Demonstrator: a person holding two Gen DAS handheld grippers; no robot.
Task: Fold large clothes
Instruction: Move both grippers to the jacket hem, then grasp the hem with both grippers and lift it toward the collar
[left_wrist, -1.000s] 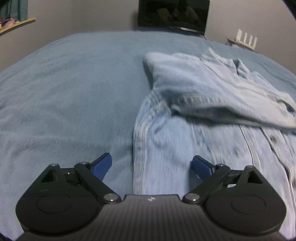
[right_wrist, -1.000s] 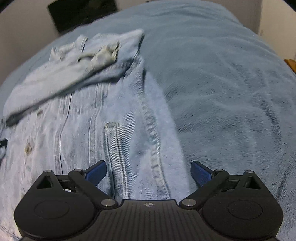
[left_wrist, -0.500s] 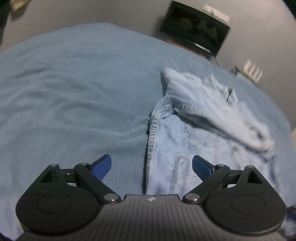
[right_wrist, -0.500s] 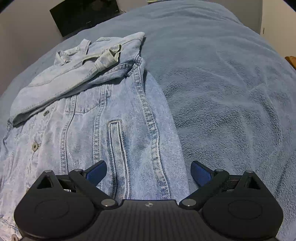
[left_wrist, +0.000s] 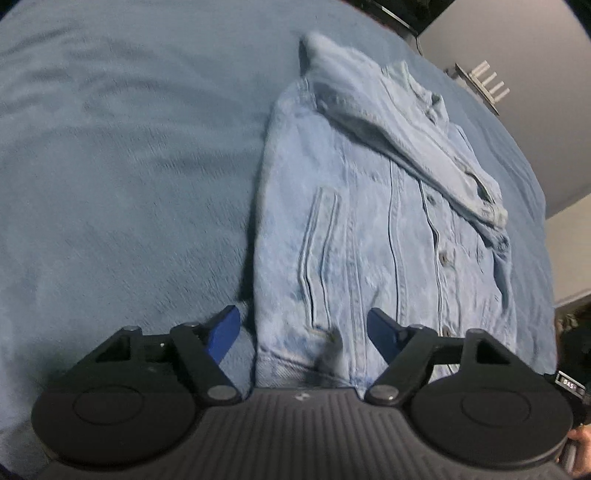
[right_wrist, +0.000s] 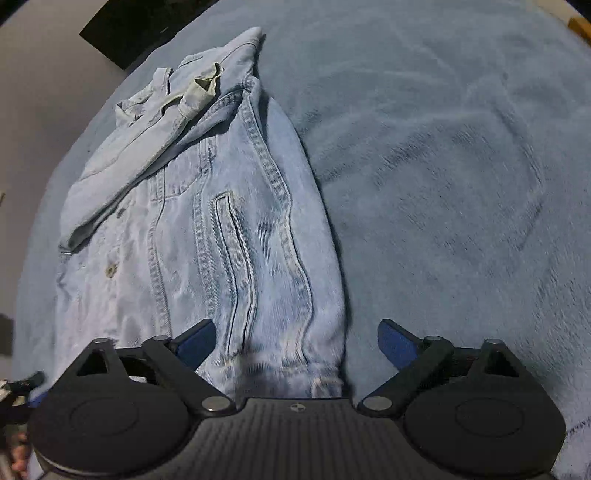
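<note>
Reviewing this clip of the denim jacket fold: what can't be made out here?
- Denim jacket hem: left wrist view, hidden behind the left hand-held gripper body; same in the right wrist view behind the right hand-held gripper.
- Jacket buttons: right wrist view, blurred.
- White object beyond the bed: too small to identify.

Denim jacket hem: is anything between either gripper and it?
Nothing visible. The light blue denim jacket lies on the blue blanket, hem corners framed by the open left gripper and right gripper.
</note>
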